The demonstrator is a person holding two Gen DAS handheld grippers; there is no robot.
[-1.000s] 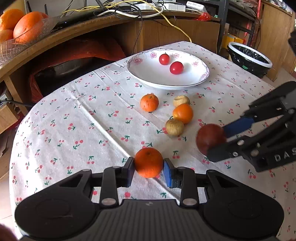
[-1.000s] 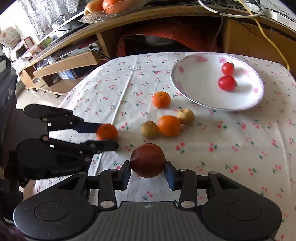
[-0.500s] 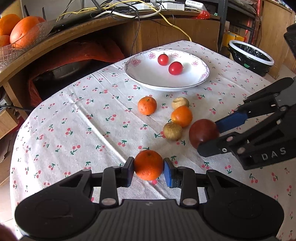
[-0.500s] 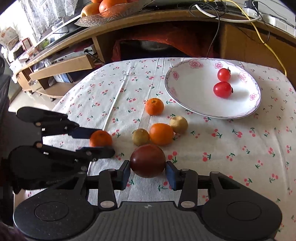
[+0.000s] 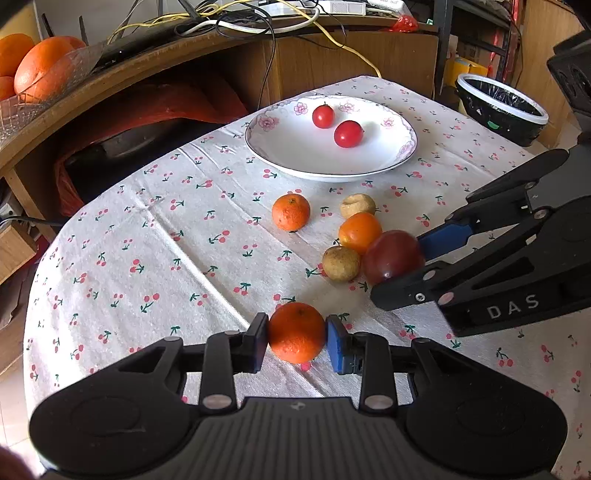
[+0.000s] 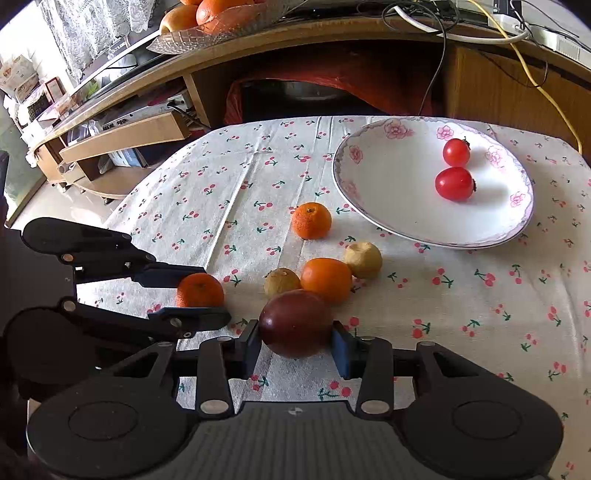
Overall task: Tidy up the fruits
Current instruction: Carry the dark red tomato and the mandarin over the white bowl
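Observation:
My left gripper (image 5: 297, 334) is shut on a small orange (image 5: 297, 332), held above the cherry-print cloth; the same orange (image 6: 200, 290) shows in the right wrist view. My right gripper (image 6: 295, 338) is shut on a dark red plum (image 6: 295, 323), and that plum (image 5: 392, 255) hangs beside the loose fruit. On the cloth lie two more oranges (image 5: 290, 212) (image 5: 359, 232) and two small brown fruits (image 5: 341, 263) (image 5: 357, 205). A white flowered plate (image 5: 291, 147) at the back holds two red tomatoes (image 5: 348, 133) (image 5: 323, 116).
A wooden shelf behind the table carries a glass bowl of big oranges (image 5: 40, 70) and tangled cables (image 5: 236, 18). A black-lined bin (image 5: 500, 107) stands at the far right. Red cloth (image 5: 147, 107) fills the space under the shelf.
Both grippers have lifted and moved forward toward the plate with their fruit. The plum now hangs close over the loose orange and brown fruit.

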